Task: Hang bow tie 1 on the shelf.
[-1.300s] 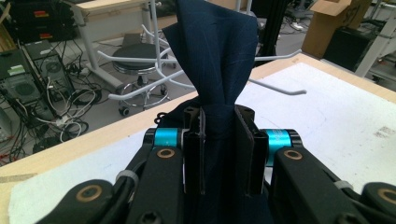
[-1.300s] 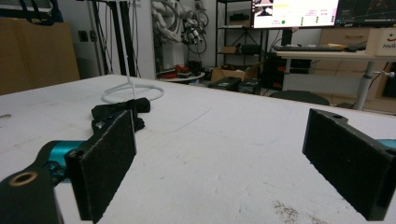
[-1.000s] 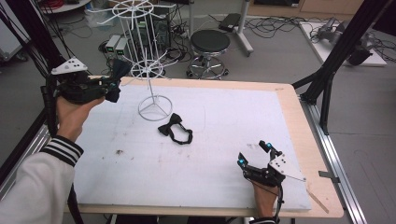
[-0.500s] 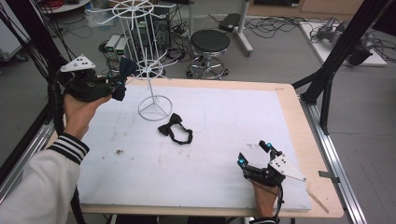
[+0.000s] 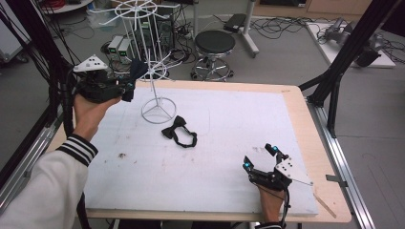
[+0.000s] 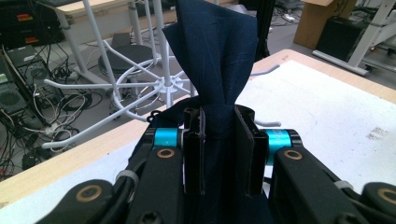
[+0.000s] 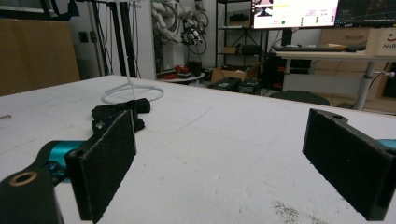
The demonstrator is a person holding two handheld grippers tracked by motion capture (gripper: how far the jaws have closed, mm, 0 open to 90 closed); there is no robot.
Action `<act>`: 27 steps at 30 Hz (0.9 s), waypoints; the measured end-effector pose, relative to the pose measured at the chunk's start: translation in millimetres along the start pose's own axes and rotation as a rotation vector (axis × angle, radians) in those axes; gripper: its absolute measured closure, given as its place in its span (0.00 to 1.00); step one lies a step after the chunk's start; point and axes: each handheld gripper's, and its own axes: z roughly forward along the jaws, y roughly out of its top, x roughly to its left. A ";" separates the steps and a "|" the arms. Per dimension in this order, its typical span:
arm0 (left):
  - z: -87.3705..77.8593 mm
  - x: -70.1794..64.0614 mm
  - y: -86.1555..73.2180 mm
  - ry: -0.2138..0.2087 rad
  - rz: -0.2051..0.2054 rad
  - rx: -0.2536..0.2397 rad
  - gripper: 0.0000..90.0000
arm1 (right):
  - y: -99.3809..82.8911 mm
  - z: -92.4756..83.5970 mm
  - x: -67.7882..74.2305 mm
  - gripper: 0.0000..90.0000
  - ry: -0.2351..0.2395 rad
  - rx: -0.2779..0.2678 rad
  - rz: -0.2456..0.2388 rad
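My left gripper is held above the table's far left edge, shut on a dark navy bow tie. Its jaws pinch the cloth's middle, and the navy bow tie fans upward above my left gripper. It sits just left of the lower spokes of a white wire display stand, whose spokes lie behind the cloth. A black bow tie with its strap lies on the white mat beside the stand's ring base. My right gripper rests open near the front right; the black bow tie lies beyond my right gripper.
The white mat covers a wooden table. A black stool, cables and computer boxes stand on the floor behind the table. Dark frame struts rise at the right.
My left gripper has carried the navy bow tie rightward, closer to the stand's lower spokes. The right gripper has stayed put.
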 end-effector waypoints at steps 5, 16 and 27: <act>6.4 -4.0 -0.4 0.004 0.015 0.028 0.83 | 0.0 -0.4 0.1 0.10 0.000 0.004 0.004; 10.3 -4.9 -1.2 0.002 0.005 0.037 0.83 | -0.1 -0.4 0.0 0.10 0.002 0.002 0.004; 6.2 -2.6 -1.2 -0.002 -0.017 0.017 0.73 | 0.0 -0.4 0.2 0.10 -0.001 0.002 0.003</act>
